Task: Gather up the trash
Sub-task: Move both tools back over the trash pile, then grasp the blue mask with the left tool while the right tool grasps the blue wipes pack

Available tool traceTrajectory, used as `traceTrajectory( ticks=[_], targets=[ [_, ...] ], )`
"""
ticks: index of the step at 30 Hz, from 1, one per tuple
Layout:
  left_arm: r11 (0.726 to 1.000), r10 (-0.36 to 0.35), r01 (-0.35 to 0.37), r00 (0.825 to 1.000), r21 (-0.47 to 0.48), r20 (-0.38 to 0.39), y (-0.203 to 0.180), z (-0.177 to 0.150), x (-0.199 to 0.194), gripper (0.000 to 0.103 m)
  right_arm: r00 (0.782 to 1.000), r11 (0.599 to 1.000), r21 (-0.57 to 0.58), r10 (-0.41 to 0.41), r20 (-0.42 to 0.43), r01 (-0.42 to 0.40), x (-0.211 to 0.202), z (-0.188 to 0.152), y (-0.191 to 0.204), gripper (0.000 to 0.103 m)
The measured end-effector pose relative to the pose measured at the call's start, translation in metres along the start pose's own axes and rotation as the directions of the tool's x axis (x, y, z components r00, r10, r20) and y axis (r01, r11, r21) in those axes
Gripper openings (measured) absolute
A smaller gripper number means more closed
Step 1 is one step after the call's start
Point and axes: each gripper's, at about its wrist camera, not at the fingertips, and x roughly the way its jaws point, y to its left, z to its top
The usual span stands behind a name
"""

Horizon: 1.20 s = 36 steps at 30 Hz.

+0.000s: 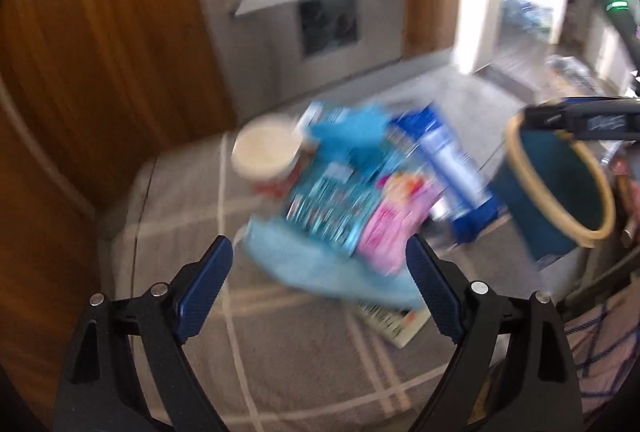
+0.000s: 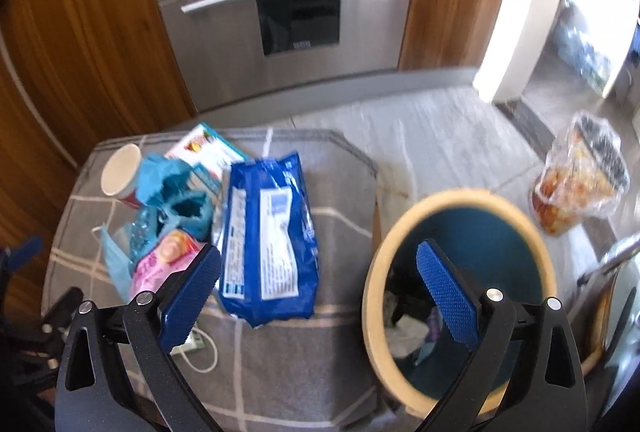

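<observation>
Trash lies heaped on a grey checked cloth (image 2: 280, 372): a blue plastic pack (image 2: 270, 236), a paper cup (image 2: 121, 170), crumpled blue gloves (image 2: 176, 192), a pink wrapper (image 2: 168, 256), a light blue face mask (image 2: 114, 264) and a printed carton (image 2: 208, 148). A teal bin with a tan rim (image 2: 460, 296) stands to the right and holds some scraps. My right gripper (image 2: 320, 272) is open, spanning the gap between pack and bin, holding nothing. The left wrist view is blurred; my left gripper (image 1: 320, 264) is open just short of the face mask (image 1: 320, 268) and pink wrapper (image 1: 394, 228). The cup (image 1: 266, 152) and bin (image 1: 560, 184) show there too.
A steel oven front (image 2: 296, 12) between wooden cabinet doors (image 2: 80, 32) stands behind the cloth. A clear bag of food (image 2: 580, 180) lies on the grey floor to the right. A white cable (image 2: 200, 356) runs across the cloth near my right gripper's left finger.
</observation>
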Motion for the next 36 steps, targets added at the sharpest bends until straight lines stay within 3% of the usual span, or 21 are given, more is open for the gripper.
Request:
traceTrajectory(
  ticks=[2, 5, 15, 24, 27, 29, 32, 36],
  targets=[
    [0.994, -0.002, -0.005, 0.998, -0.109, -0.070, 0.016, -0.002, 0.017, 0.087, 1.000, 1.000, -0.020, -0.023, -0.013, 0.022, 0.009, 0.001, -0.001, 0.097],
    [0.982, 0.020, -0.037, 0.995, -0.183, -0.094, 0.028, 0.002, 0.028, 0.087, 0.998, 0.997, -0.055, -0.050, -0.035, 0.048, 0.027, 0.004, -0.002, 0.097],
    [0.984, 0.013, -0.035, 0.992, -0.177, -0.124, 0.022, -0.004, 0.040, 0.087, 0.996, 0.992, -0.122, -0.001, -0.084, -0.009, 0.079, 0.018, 0.005, 0.096],
    [0.960, -0.026, -0.024, 0.984, -0.278, -0.174, 0.037, -0.007, 0.057, 0.087, 0.991, 0.991, -0.113, 0.055, -0.125, -0.069, 0.114, 0.037, 0.006, 0.093],
    [0.950, -0.046, -0.019, 0.979, -0.313, -0.197, 0.042, -0.010, 0.065, 0.086, 0.988, 0.992, -0.090, 0.071, -0.140, -0.085, 0.125, 0.042, 0.002, 0.087],
    [0.943, -0.045, -0.025, 0.978, -0.331, -0.202, 0.046, -0.010, 0.071, 0.081, 0.984, 0.992, -0.074, 0.090, -0.152, -0.102, 0.132, 0.045, 0.001, 0.083],
    [0.923, -0.098, 0.012, 0.974, -0.385, -0.204, 0.052, -0.011, 0.080, 0.072, 0.977, 0.988, -0.052, 0.134, -0.167, -0.145, 0.140, 0.048, 0.001, 0.082],
    [0.921, -0.121, 0.026, 0.967, -0.389, -0.222, 0.051, -0.012, 0.089, 0.061, 0.968, 0.983, -0.036, 0.170, -0.185, -0.180, 0.150, 0.049, 0.001, 0.080]
  ],
)
